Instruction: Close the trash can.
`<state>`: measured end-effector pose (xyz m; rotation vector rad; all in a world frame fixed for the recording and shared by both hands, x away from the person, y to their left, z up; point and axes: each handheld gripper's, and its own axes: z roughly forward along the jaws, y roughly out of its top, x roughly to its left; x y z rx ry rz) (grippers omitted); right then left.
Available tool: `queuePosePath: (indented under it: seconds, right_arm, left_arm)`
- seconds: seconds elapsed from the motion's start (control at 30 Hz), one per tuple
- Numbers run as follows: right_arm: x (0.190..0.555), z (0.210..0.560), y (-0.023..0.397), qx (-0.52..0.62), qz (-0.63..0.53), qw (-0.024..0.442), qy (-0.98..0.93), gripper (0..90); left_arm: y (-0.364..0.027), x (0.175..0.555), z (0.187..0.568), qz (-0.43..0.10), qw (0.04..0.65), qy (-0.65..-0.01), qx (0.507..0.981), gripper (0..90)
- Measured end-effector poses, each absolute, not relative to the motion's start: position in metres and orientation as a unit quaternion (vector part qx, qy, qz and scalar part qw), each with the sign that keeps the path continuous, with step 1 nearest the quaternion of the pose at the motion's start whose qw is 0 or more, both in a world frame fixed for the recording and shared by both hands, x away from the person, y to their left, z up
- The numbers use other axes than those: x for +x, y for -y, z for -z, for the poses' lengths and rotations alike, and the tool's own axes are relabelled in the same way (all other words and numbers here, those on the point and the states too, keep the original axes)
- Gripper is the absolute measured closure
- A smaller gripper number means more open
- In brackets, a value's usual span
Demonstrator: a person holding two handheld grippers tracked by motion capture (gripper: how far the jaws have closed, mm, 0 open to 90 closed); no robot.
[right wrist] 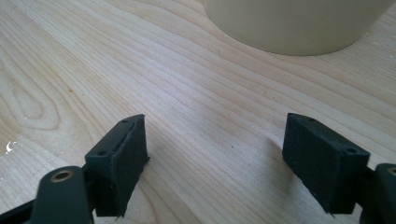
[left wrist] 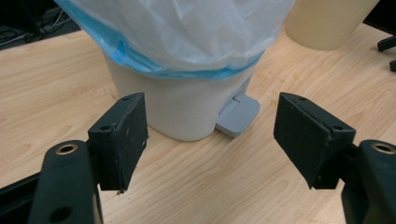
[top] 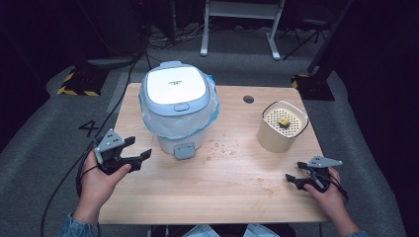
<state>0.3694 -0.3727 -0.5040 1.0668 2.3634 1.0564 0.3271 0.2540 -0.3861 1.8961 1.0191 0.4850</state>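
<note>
The left gripper hangs open just left of the bin on the surface — best aim squarely at its pedal — while the right gripper, also open, rests empty.

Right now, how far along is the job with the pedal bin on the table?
Barely begun. Done: the bag-lined pedal bin stands with its lid shut. In hand: the left gripper, open and empty, faces the bin near the grey pedal. Left: crumbs lie loose on the table; the right gripper holds nothing.
</note>
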Motion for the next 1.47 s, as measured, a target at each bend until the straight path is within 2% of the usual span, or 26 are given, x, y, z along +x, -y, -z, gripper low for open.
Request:
queuePosePath:
  seconds: [0.27, 0.83, 1.47]
  right_arm:
    - [0.369, 0.504, 0.373, 0.375, -0.372, 0.17, -0.832, 22.3]
    - [0.369, 0.504, 0.373, 0.376, -0.372, 0.17, -0.832, 22.3]
    - [0.37, 0.504, 0.373, 0.376, -0.372, 0.17, -0.832, 22.3]
  left_arm:
    - [-0.252, 0.328, 0.408, -0.193, 0.44, -0.422, 0.769, 27.1]
    - [-0.257, 0.327, 0.462, -0.149, 0.427, -0.458, 0.765, 26.9]
    - [-0.255, 0.325, 0.48, -0.125, 0.398, -0.457, 0.786, 26.3]
